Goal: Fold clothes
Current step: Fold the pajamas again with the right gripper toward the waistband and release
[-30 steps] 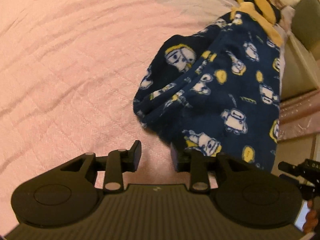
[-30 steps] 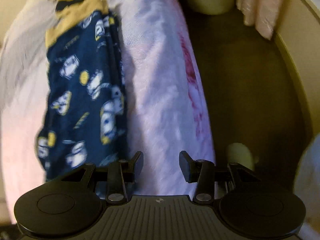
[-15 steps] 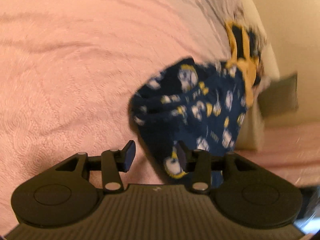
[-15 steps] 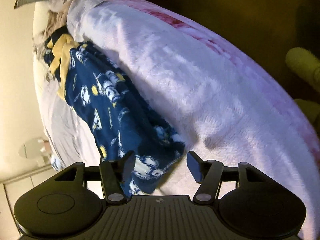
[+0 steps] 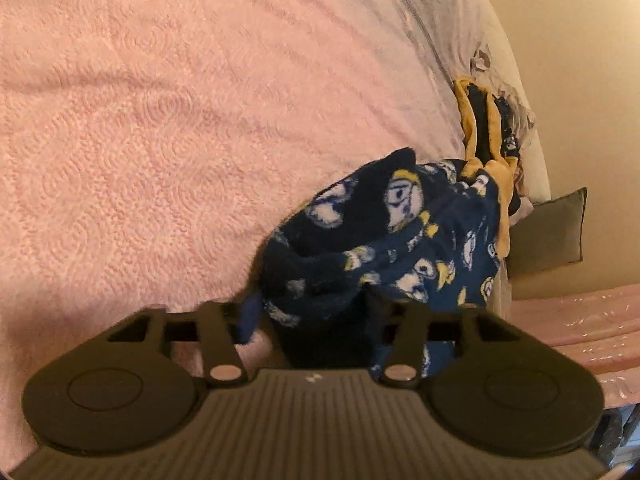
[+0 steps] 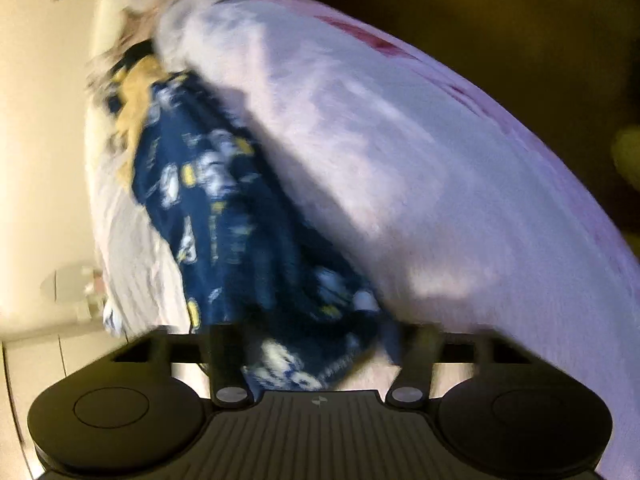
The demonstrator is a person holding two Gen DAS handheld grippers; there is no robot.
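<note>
A navy fleece pyjama garment [image 5: 400,236] with white and yellow cartoon figures and a yellow band lies on the pink bedcover [image 5: 160,120]. My left gripper [image 5: 314,316] is closing, and a thick bunch of the garment's near end fills the space between its fingers and touches both. In the blurred right wrist view the garment [image 6: 224,208] runs along the bed. My right gripper [image 6: 320,344] is closing astride the garment's near hem, and its pads stand apart from the cloth. Both pairs of fingertips are partly hidden by fabric.
The bed's pale sheet [image 5: 432,20] and a beige wall [image 5: 560,60] lie beyond the garment. A grey-green cushion [image 5: 548,232] sits at the right. In the right wrist view a dark floor [image 6: 520,20] lies past the bed's edge, with a pale wall at the left.
Both grippers dropped and rolled toward the garment's near end. Their jaws widened, then narrowed. The cloth lay beside the fingers before and now sits between them in both views.
</note>
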